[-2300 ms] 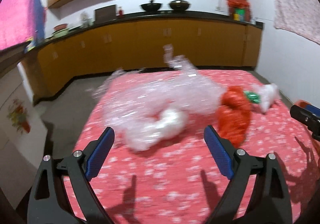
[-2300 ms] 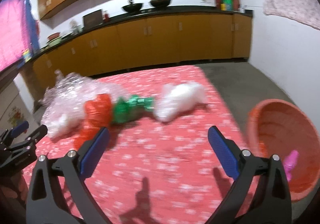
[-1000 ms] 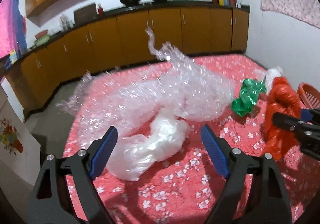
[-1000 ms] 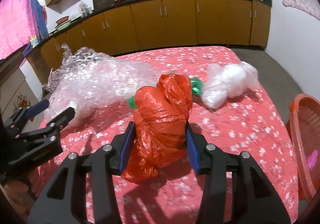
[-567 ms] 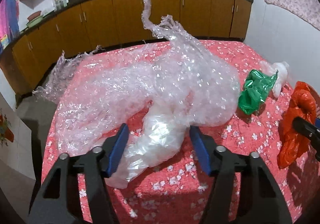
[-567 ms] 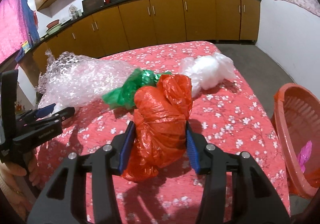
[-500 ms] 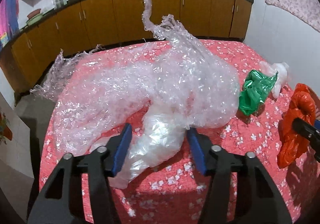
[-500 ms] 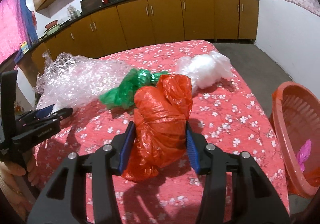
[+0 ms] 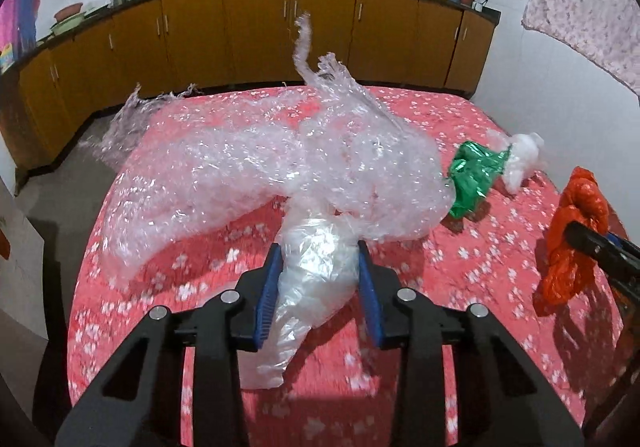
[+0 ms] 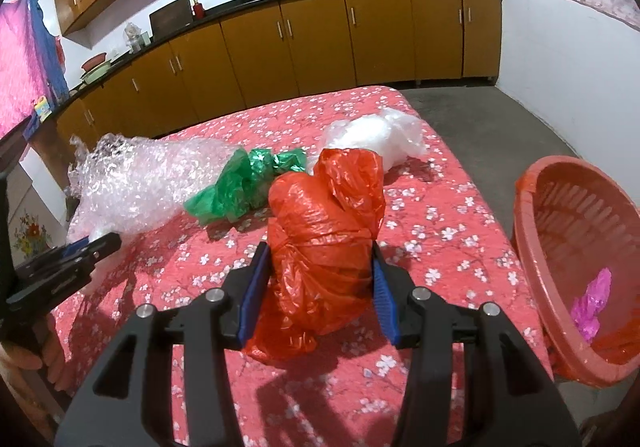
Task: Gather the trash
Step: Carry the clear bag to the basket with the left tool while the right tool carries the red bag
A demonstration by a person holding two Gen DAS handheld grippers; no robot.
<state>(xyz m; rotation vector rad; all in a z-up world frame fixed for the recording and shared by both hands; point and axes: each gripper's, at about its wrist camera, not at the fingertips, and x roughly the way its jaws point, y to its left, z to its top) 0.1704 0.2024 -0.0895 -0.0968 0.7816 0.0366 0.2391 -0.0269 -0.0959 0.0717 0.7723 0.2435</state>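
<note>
My left gripper (image 9: 319,281) is shut on a clear plastic bag (image 9: 316,279) that is tangled with a large sheet of bubble wrap (image 9: 260,175) on the red flowered bed (image 9: 460,267). My right gripper (image 10: 320,279) is shut on a crumpled orange plastic bag (image 10: 324,231), held a little above the bed; it also shows in the left wrist view (image 9: 576,243). A green plastic bag (image 10: 244,183) and a white plastic bag (image 10: 380,135) lie on the bed beyond it. An orange basket (image 10: 576,247) stands off the bed's right edge with a pink scrap (image 10: 596,299) inside.
Brown kitchen cabinets (image 10: 320,47) with a dark counter run along the far wall. Grey floor (image 10: 480,107) lies between bed and cabinets. A white wall (image 9: 560,87) is close to the bed's right side. The left gripper shows at the left of the right wrist view (image 10: 68,259).
My left gripper has moved forward and closed on the clear plastic bag under the bubble wrap. My right gripper, holding the orange bag, has shifted slightly right toward the basket.
</note>
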